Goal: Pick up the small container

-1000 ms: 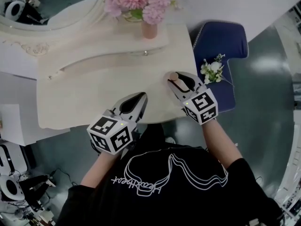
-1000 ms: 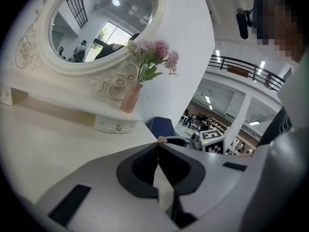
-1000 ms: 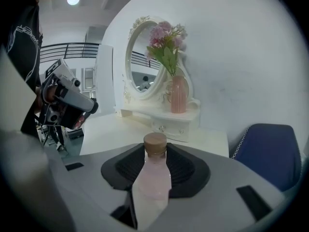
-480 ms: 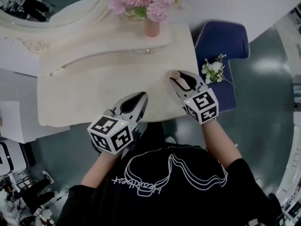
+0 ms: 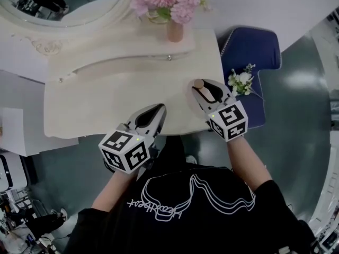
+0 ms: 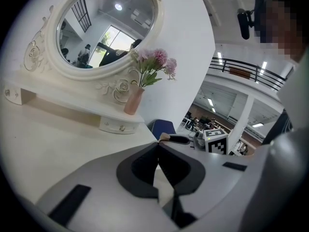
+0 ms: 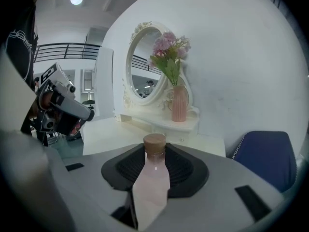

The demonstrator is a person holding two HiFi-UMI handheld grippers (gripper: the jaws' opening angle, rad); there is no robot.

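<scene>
The small container is a pale pink bottle with a brown cork cap. It stands upright between the jaws of my right gripper, which is shut on it. In the head view the small container's cap shows at the tip of the right gripper, over the right front part of the cream dressing table. My left gripper hovers at the table's front edge. Its jaw tips meet in the left gripper view with nothing between them.
A pink vase of flowers stands on the raised drawer shelf at the back, beside an oval mirror. A blue chair with a white flower sprig sits right of the table.
The head view has shifted a little, so the table sits slightly further right in the picture. Both grippers keep their places, and the bottle stays in the right jaws.
</scene>
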